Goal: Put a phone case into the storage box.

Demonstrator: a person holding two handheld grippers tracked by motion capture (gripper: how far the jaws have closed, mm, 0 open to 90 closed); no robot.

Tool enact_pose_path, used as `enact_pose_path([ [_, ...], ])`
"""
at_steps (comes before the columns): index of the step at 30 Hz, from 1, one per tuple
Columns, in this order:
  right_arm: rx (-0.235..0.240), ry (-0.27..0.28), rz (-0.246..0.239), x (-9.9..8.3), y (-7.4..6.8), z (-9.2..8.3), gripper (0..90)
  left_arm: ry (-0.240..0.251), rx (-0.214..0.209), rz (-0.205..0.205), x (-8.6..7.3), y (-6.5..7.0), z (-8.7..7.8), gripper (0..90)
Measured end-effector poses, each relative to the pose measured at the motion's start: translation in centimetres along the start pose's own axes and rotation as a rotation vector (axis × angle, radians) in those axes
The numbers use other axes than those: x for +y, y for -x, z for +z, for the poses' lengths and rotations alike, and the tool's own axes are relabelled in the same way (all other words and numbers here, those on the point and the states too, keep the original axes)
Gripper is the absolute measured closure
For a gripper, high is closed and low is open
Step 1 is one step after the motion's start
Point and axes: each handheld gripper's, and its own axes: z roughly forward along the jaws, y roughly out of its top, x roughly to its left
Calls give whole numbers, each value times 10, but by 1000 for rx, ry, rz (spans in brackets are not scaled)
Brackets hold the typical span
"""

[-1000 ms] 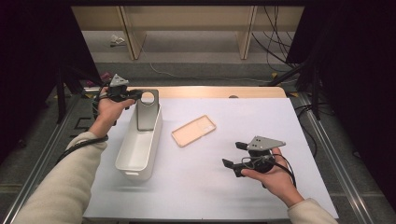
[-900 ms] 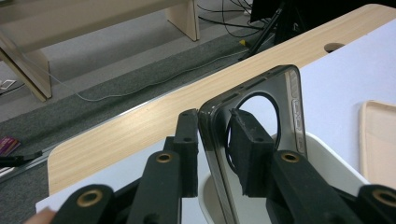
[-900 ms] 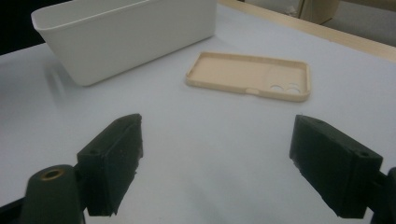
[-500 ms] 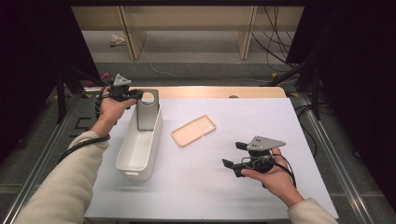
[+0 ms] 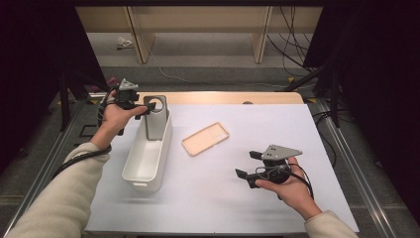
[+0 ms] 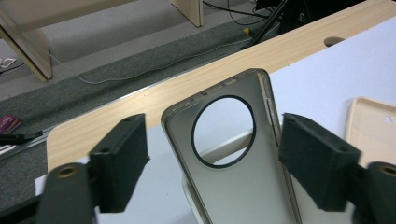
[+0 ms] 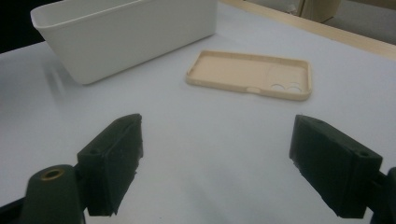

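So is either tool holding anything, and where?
No. The left tool has just been opening; the grey phone case stands between its jaws, unpressed, in the white bin. The right tool is open over bare table.

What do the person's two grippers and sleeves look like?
Both the left gripper and the right gripper are black, each with two blocky jaws, a grey three-cornered plate on top and a black cable trailing back past the wrist. Close up, the arms behind the jaws show brass-coloured rings. The person wears cream long sleeves.
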Motion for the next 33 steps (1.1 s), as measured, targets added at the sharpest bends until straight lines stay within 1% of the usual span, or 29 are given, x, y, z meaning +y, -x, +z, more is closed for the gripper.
enact_pose_path([
  [3,0,1,-1,0,0,0,183,14,-6,-8,1,1,-6,154],
  [4,-1,2,-1,0,0,0,182,25,-14,-11,1,3,-9,154],
  [5,-1,2,-1,0,0,0,182,27,-18,-9,2,4,-11,149],
  [8,0,-1,1,0,0,0,182,45,-37,-8,1,11,-21,101],
  [11,0,0,-1,0,0,1,182,72,-60,-19,-3,20,-28,55],
  [14,1,1,-1,1,0,1,182,84,-81,-9,-11,30,-38,24],
  [16,1,0,-1,1,0,1,182,88,-102,-4,-17,37,-44,0],
  [18,1,-1,-1,1,0,2,182,94,-113,-5,-23,42,-50,0],
  [23,2,0,-1,1,0,2,182,125,-137,-23,-39,60,-68,0],
  [26,2,2,1,1,0,3,182,139,-151,-24,-49,70,-77,0],
  [28,1,2,4,2,0,3,182,140,-164,-10,-57,79,-84,0],
  [33,1,8,10,2,1,3,182,162,-206,0,-76,97,-97,0],
])
